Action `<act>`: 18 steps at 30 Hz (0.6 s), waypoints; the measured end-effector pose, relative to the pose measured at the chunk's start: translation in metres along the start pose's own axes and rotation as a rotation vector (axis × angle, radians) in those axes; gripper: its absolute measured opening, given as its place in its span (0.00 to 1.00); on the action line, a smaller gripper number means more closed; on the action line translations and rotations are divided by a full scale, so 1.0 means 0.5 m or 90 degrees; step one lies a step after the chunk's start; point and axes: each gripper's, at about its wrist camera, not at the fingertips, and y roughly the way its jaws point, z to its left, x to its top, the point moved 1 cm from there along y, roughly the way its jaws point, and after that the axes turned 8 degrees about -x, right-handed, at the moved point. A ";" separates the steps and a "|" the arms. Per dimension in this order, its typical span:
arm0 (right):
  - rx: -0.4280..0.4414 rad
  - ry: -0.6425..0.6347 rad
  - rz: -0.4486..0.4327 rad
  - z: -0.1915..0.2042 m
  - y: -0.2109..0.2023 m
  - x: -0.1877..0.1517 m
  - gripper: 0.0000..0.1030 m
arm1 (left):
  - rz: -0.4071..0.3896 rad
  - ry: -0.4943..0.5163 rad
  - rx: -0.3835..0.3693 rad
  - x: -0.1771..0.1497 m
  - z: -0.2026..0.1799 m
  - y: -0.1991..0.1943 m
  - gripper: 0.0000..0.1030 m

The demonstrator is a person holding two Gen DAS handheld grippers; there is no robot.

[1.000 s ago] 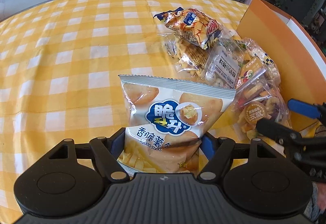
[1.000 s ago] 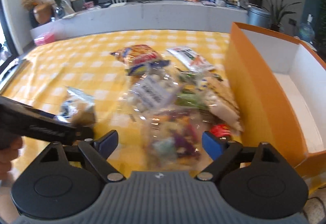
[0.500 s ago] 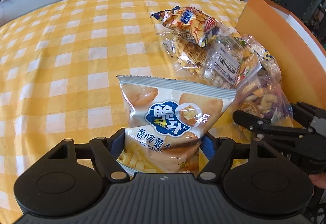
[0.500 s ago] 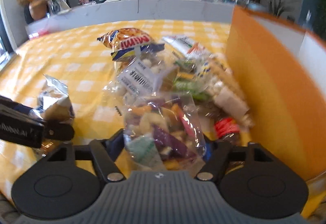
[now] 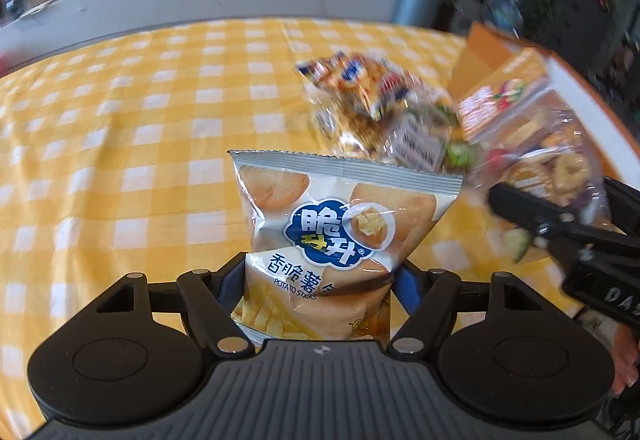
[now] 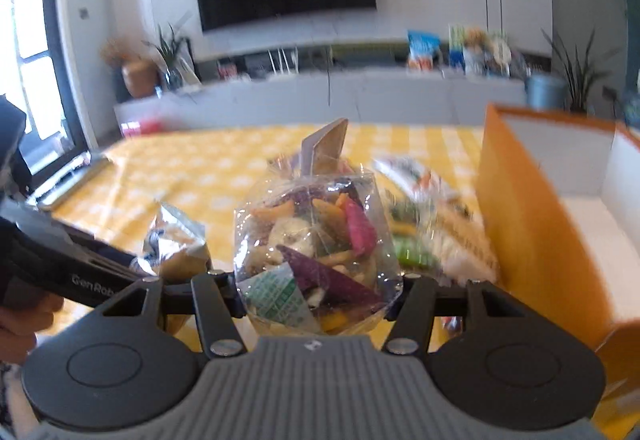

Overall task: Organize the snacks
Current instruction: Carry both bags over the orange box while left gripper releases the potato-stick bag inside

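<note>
My left gripper (image 5: 320,272) is shut on a white and yellow potato sticks bag (image 5: 340,224), held upright above the checked tablecloth (image 5: 120,159). That same bag (image 6: 180,240) shows at the left of the right wrist view. My right gripper (image 6: 318,292) has a clear bag of mixed vegetable chips (image 6: 316,240) between its jaws. The jaws are closing on it, and the bag hangs lifted off the table. In the left wrist view the right gripper (image 5: 556,195) and its clear bag (image 5: 560,159) are at the right, blurred.
A pile of snack packets (image 5: 360,91) lies on the cloth beside an open orange box (image 6: 520,220) with a white inside, at the right. A person's hand (image 6: 20,324) holds the left tool. A counter and a television stand behind the table.
The right gripper's jaws came in around the clear chip bag and raised it from the pile, tilting upward. The left gripper with the potato sticks bag rose a little.
</note>
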 end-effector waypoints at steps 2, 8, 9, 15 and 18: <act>-0.001 -0.007 -0.049 -0.004 -0.028 0.016 0.54 | -0.026 -0.029 0.002 0.004 -0.001 -0.027 0.82; -0.094 -0.045 -0.205 -0.027 -0.122 0.061 0.54 | -0.095 -0.091 -0.041 0.040 -0.046 -0.094 0.82; -0.104 -0.039 -0.210 -0.039 -0.133 0.070 0.54 | -0.097 -0.079 -0.061 0.049 -0.067 -0.100 0.82; -0.137 0.078 -0.208 -0.157 -0.173 0.099 0.54 | -0.118 -0.016 -0.137 0.098 -0.229 -0.107 0.82; -0.154 0.110 -0.204 -0.213 -0.181 0.085 0.54 | -0.129 0.019 -0.159 0.121 -0.308 -0.090 0.82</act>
